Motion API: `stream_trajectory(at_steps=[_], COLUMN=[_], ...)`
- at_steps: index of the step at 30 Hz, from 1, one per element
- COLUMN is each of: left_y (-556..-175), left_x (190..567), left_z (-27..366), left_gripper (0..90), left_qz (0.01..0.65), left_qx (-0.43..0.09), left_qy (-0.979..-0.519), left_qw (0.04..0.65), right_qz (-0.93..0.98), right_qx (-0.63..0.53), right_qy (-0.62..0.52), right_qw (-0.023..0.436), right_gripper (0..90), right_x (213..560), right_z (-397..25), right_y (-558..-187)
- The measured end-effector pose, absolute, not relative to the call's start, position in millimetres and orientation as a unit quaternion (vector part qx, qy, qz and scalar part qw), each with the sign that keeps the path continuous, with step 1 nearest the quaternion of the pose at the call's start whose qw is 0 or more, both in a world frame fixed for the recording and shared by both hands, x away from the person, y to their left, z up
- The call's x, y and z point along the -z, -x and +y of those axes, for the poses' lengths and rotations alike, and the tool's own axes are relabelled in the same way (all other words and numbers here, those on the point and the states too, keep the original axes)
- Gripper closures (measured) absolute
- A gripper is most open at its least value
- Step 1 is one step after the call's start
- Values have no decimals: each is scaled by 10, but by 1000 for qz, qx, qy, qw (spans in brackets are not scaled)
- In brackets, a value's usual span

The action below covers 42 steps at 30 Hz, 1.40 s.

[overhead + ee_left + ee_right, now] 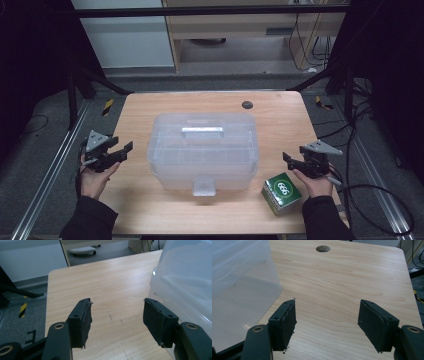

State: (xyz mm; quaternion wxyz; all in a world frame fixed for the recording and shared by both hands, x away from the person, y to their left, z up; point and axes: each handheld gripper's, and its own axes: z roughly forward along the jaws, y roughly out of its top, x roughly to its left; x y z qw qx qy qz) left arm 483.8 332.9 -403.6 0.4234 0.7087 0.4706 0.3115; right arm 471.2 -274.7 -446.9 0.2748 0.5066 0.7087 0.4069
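Note:
A clear plastic storage box (202,150) with a lid, a top handle and a front latch stands in the middle of the wooden table (145,107). My left gripper (119,150) is held at the table's left edge, open and empty, with the box's side (185,277) to its right. At the table's right edge is my right gripper (294,161), also open with nothing between its jaws, and the box wall (239,282) lies on its left. A small green box (281,193) with a white logo lies just in front of the right hand.
A round cable hole (247,104) sits near the table's far edge (323,248). Metal rails and black cables run along the floor on both sides. A light wooden cabinet stands behind the table.

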Motion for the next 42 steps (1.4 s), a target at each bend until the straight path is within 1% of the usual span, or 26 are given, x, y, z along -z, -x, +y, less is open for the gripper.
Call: stream_trajectory(at_steps=[11,22,30,35,36,42], left_y=[-4766,-4758,-4773,-4777,-4795,-4786], left_x=[3761,3583,3480,3426,3418,3346], left_z=[3356,3366,3188,3049,3021,2897], left_gripper=[341,332,325,323,322,314], left_qz=[444,436,410,387,374,357], left_qx=[-318,-311,-317,-320,-320,-328], left_qy=[-713,-721,-737,-748,-751,-768], left_qw=[440,439,435,434,439,417], right_qz=[704,713,712,718,717,717], right_qx=[-413,-410,-410,-404,-404,-400], right_qy=[-508,-496,-499,-493,-495,-498], right_qw=[275,279,275,280,279,278], right_gripper=[297,297,315,317,317,313], right_x=[4386,4357,4336,4354,4356,4357], right_z=[-2730,-2670,-2646,-2655,-2657,-2680], right_y=[-4680,-4671,-4656,-4645,-4639,-4600])
